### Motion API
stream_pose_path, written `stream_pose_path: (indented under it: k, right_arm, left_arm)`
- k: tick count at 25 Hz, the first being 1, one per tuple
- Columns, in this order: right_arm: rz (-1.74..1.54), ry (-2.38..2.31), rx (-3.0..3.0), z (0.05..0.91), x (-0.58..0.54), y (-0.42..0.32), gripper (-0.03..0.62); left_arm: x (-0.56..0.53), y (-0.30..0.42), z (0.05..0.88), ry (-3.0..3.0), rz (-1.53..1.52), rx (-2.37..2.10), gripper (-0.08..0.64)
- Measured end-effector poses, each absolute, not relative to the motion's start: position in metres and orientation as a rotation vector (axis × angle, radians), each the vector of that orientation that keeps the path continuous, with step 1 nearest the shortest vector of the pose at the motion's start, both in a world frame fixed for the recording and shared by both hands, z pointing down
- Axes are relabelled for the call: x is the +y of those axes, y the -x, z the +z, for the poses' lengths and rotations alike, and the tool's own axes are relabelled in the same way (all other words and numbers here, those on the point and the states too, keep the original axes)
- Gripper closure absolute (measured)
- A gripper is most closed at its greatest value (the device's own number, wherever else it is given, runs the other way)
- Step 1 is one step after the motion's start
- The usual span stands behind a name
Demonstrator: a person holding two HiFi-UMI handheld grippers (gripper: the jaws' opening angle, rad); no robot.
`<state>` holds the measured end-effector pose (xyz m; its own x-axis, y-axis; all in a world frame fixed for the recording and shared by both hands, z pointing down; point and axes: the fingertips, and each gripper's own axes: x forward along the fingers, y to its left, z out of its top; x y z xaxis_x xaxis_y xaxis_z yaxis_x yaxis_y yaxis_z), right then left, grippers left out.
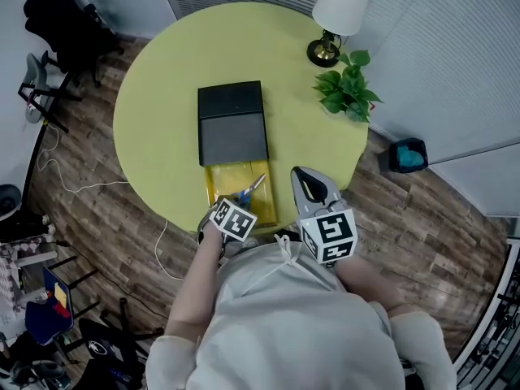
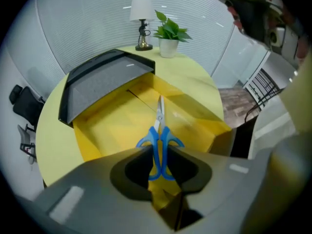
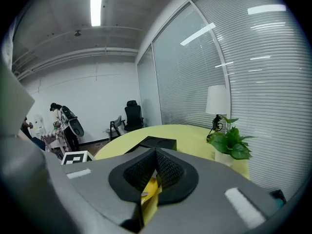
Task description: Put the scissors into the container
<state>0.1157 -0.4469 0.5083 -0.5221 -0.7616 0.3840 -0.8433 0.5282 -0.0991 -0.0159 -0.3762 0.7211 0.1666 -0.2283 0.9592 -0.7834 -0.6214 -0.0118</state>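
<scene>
The scissors (image 1: 253, 188), with blue handles and steel blades, hang just over the open yellow container (image 1: 219, 182) at the near edge of the round table. My left gripper (image 1: 244, 201) is shut on the handles and points steeply down. In the left gripper view the scissors (image 2: 160, 130) run straight ahead from my left gripper (image 2: 160, 155), blades aimed into the yellow container (image 2: 112, 126). A black lid (image 1: 233, 124) covers the container's far part. My right gripper (image 1: 303, 173) sits just right of the container, shut and holding nothing; in its own view the right gripper (image 3: 156, 153) has its pads together.
On the yellow-green table (image 1: 154, 88) stand a lamp (image 1: 337, 15) and a potted plant (image 1: 348, 92) at the far right. A blue bin (image 1: 408, 154) is on the wooden floor to the right. An office chair (image 1: 65, 19) stands at the far left.
</scene>
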Motion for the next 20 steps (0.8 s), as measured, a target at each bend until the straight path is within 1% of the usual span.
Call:
stream_pose_path:
  k: [3,12,13,16,20]
  right_arm:
    - [0.398,-1.342,-2.471,0.509,-0.448,-0.119,0.592]
    - [0.413,-1.340,-2.454,0.514,-0.449,-0.123,0.592]
    - [0.412,-1.335,-2.455,0.513,-0.448,-0.121,0.592]
    - [0.405,-1.319,-2.456,0.513,-0.445,-0.116,0.592]
    - [0.411,-1.313,-2.456,0.514,-0.443,-0.113,0.592]
  left_arm:
    - [-0.370,0.016,0.731,-1.908,1.500,-0.901,0.466]
    - [-0.370,0.015,0.734,-1.897,1.465,-0.902,0.463]
    - [-0.370,0.016,0.733,-1.901,1.469,-0.914,0.457]
    - [-0.369,0.019,0.727,-1.920,1.461,-0.925,0.394]
    - [-0.377,0.021,0.705,-1.963,1.373,-1.002,0.386]
